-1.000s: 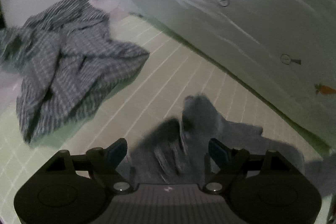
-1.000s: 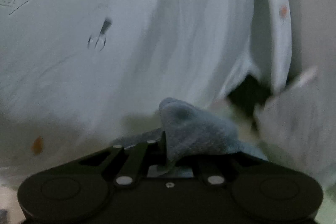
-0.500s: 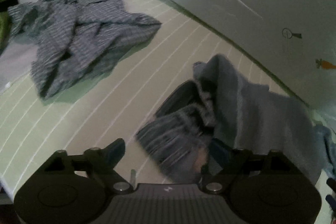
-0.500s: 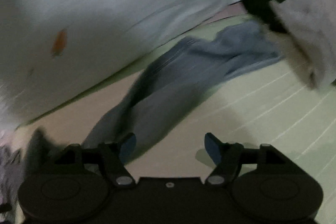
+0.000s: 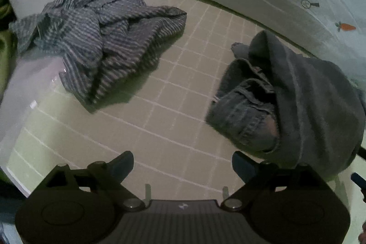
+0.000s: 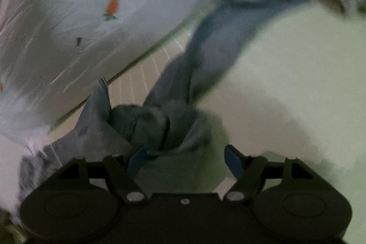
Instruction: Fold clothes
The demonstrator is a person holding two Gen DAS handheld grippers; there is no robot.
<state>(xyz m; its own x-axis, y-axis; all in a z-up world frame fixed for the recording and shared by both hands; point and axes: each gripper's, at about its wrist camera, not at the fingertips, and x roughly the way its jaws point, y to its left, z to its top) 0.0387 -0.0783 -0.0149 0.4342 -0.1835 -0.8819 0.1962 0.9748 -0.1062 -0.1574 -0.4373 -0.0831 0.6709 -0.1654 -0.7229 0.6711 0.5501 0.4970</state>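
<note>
Dropped the grey garment [image 5: 304, 95] from right claw [image 6: 183, 162], jaws just opened, empty. Left claw [image 5: 183, 166] wide, empty, left of garment; striped shirt [image 5: 103, 38] farther left.

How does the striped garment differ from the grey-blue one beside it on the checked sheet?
The striped garment has thin pale stripes; the grey-blue garment is plain, with denim-like seams showing inside. The striped garment sprawls wide and low; the grey-blue garment is bunched into a taller heap. Both lie crumpled and unfolded on the checked sheet, in neither gripper.
</note>
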